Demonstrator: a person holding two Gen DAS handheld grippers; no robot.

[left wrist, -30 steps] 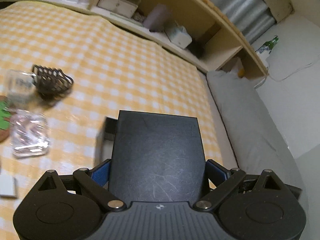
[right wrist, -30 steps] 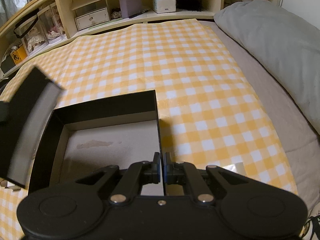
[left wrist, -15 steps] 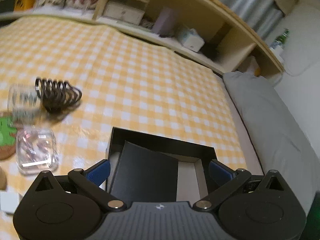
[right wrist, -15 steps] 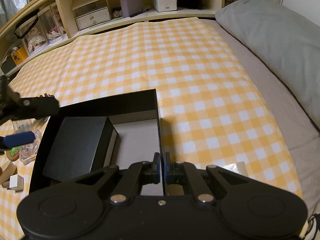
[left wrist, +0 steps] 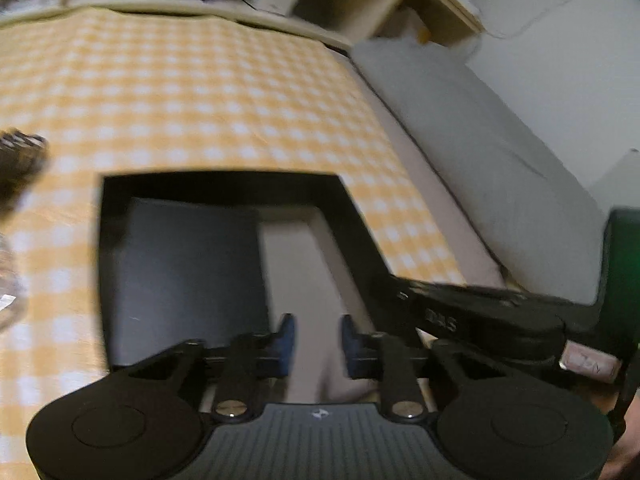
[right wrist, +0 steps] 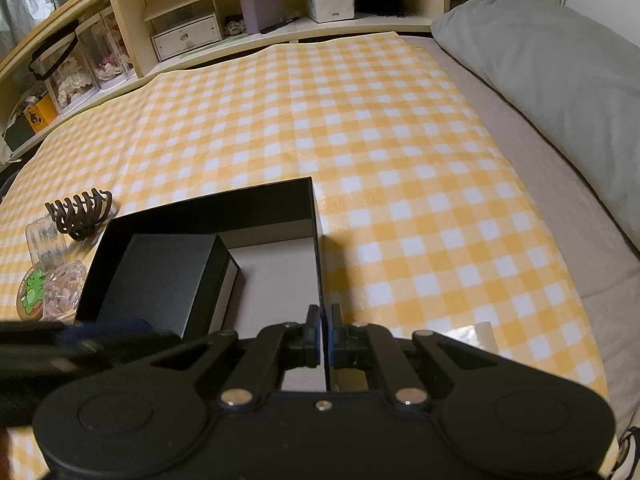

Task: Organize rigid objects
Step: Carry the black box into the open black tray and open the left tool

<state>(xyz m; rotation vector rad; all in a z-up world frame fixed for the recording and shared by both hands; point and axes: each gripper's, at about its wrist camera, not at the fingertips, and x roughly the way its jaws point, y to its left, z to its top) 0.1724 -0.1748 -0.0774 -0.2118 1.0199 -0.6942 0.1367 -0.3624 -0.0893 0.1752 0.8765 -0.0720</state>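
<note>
The right tool point(right wrist: 324, 334) pinches the right wall of the black tray point(right wrist: 208, 210), probably to steady it. The left tool point(left wrist: 316, 340) is narrow and empty; the black box point(right wrist: 160, 276) lies inside at 9 o'clock.

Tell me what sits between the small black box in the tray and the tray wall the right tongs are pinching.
Nothing: in the right wrist view, only bare pale tray floor lies between the small black box and the wall clamped by the right tongs.
</note>
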